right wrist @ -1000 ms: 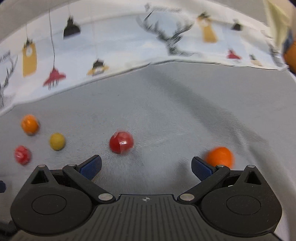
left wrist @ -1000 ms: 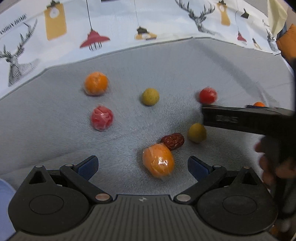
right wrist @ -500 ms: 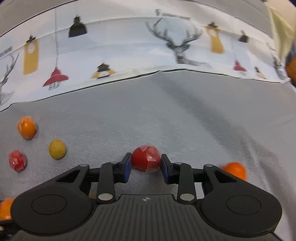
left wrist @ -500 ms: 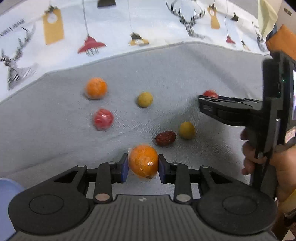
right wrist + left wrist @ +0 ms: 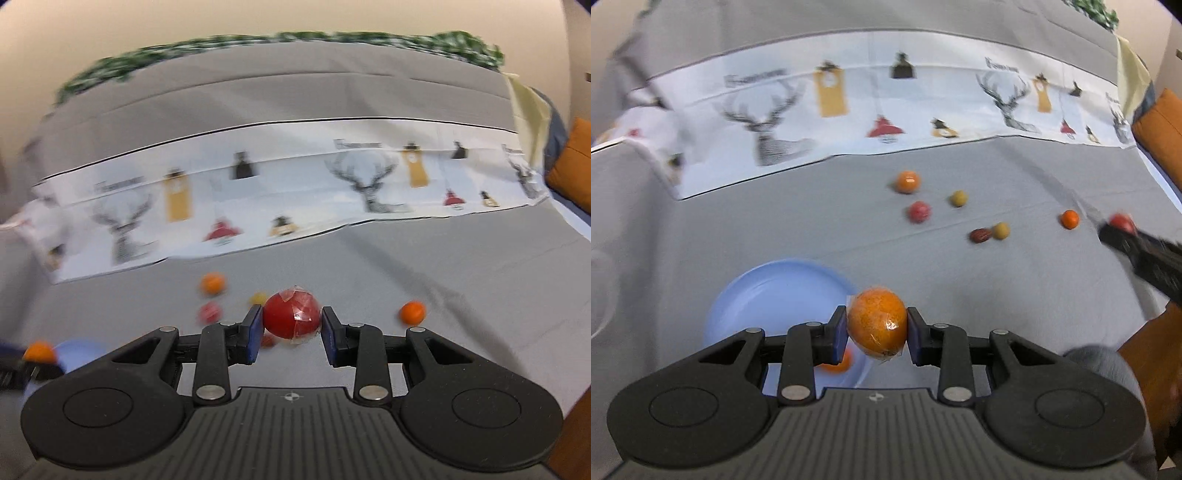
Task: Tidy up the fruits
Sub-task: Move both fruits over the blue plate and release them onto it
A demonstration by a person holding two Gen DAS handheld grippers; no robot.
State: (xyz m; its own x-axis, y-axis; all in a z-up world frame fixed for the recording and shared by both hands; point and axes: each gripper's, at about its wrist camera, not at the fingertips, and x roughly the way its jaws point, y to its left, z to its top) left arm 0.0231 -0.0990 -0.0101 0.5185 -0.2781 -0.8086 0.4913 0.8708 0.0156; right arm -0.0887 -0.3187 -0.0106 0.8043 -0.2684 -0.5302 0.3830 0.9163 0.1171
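Observation:
My left gripper (image 5: 876, 334) is shut on a wrapped orange fruit (image 5: 877, 326), held above the right rim of a light blue plate (image 5: 775, 291). A small orange fruit (image 5: 836, 363) lies in the plate under the left finger. My right gripper (image 5: 290, 325) is shut on a wrapped red fruit (image 5: 291, 314), lifted above the grey cloth. In the left wrist view it (image 5: 1123, 230) shows at the right edge. Loose on the cloth lie an orange fruit (image 5: 907, 181), a red one (image 5: 919, 211), two yellow ones (image 5: 958, 198) (image 5: 1000, 230), a brown date (image 5: 980, 235) and a small orange one (image 5: 1069, 219).
A white patterned cloth with deer and lamps (image 5: 886, 110) runs along the back of the grey surface. An orange cushion (image 5: 1161, 125) sits at the far right. The plate and the left gripper's fruit (image 5: 38, 350) show at the left edge of the right wrist view.
Both grippers have lifted and pulled back with their fruits. The left one has swung left over the blue plate. The right one has risen with the red fruit.

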